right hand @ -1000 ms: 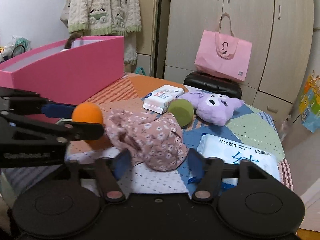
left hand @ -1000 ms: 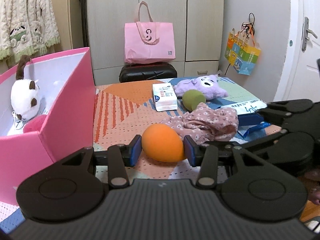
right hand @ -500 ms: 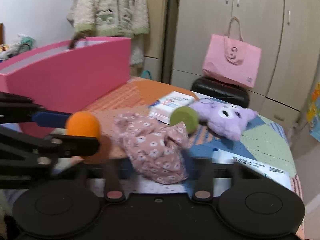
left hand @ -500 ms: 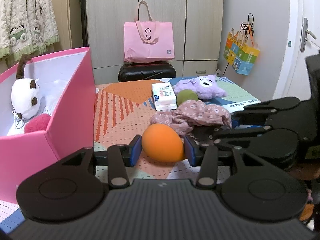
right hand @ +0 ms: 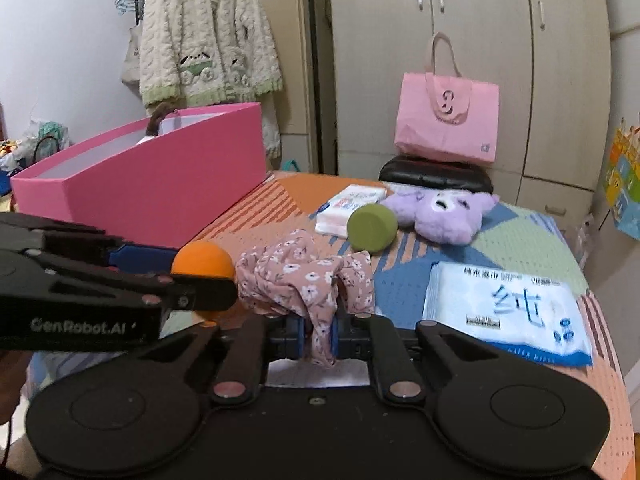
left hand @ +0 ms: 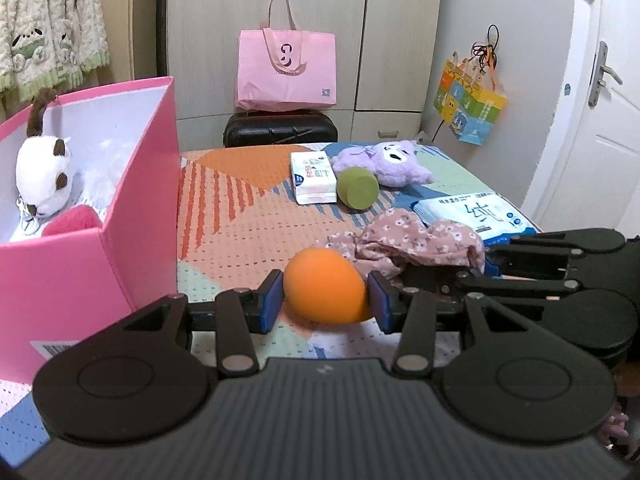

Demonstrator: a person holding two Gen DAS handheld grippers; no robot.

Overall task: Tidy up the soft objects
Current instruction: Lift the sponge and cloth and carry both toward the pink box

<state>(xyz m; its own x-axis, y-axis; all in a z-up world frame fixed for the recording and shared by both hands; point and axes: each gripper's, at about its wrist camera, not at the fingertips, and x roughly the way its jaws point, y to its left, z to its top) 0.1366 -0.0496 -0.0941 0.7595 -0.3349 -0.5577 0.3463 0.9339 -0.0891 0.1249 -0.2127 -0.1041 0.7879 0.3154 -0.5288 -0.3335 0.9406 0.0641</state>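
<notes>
Left wrist view only: pink box interior showing, white plush and red fluffy item lying inside. Right wrist view only: cardigan hanging behind box.

Left tongs angling down over desk, pads pressing sides of orange ball.

Right tongs pinching floral cloth tight, cloth bunching just beside ball, near desk front.

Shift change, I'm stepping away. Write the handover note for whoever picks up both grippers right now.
Left gripper: shut on the orange ball.
Right gripper: shut on the floral cloth.
Done: white plush cat and a red fuzzy item lie in the pink box.
Left: box both held items, then the green sponge and purple plush on the table.
</notes>
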